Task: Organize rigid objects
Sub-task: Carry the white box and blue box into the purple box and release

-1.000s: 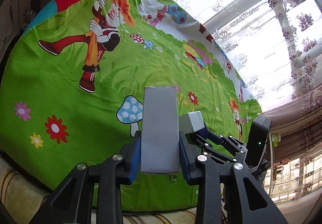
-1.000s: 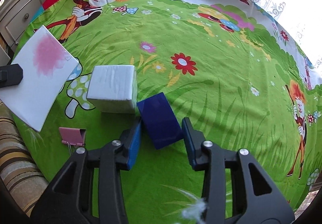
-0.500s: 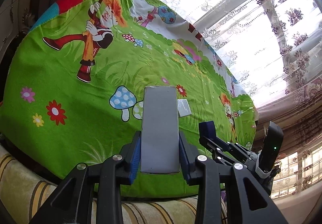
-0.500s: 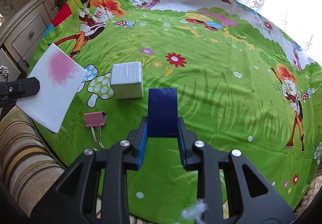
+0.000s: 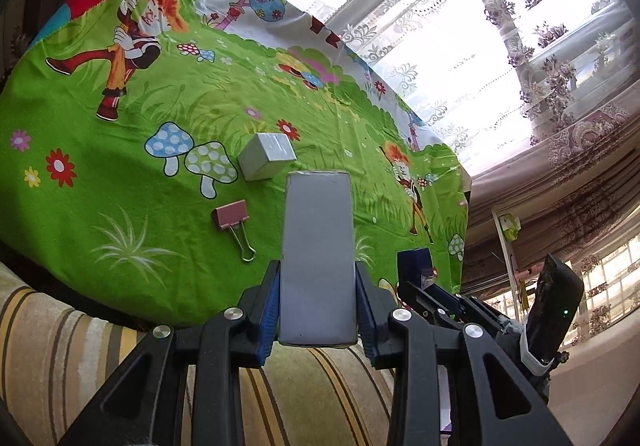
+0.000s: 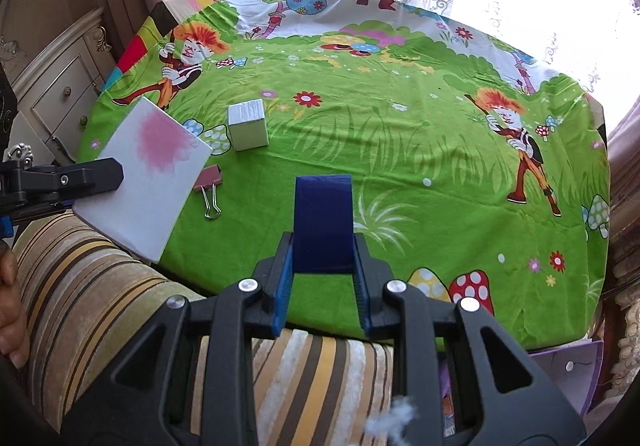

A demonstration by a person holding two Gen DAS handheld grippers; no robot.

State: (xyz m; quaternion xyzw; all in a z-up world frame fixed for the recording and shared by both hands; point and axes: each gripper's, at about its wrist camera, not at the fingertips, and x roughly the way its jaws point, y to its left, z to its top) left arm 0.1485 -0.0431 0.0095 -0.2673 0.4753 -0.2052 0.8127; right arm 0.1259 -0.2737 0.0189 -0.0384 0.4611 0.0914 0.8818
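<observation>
Left gripper [image 5: 318, 298] — black two-finger frame with blue pads [image 5: 267, 320] — clamped on a flat white rectangular panel [image 5: 318, 262], which stands up between the jaws. Right gripper [image 6: 323, 278], same build, pitched downward, clamped on a dark blue rectangular block [image 6: 323, 226]. A bare hand [image 6: 10, 310] shows at the left edge of the right wrist view.

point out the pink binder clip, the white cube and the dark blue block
pink binder clip [image 6: 208, 174], right wrist view, on its pink body
white cube [image 6: 248, 124], right wrist view, on its front face
dark blue block [image 6: 323, 224], right wrist view, on its broad face between the gripper pads
</observation>
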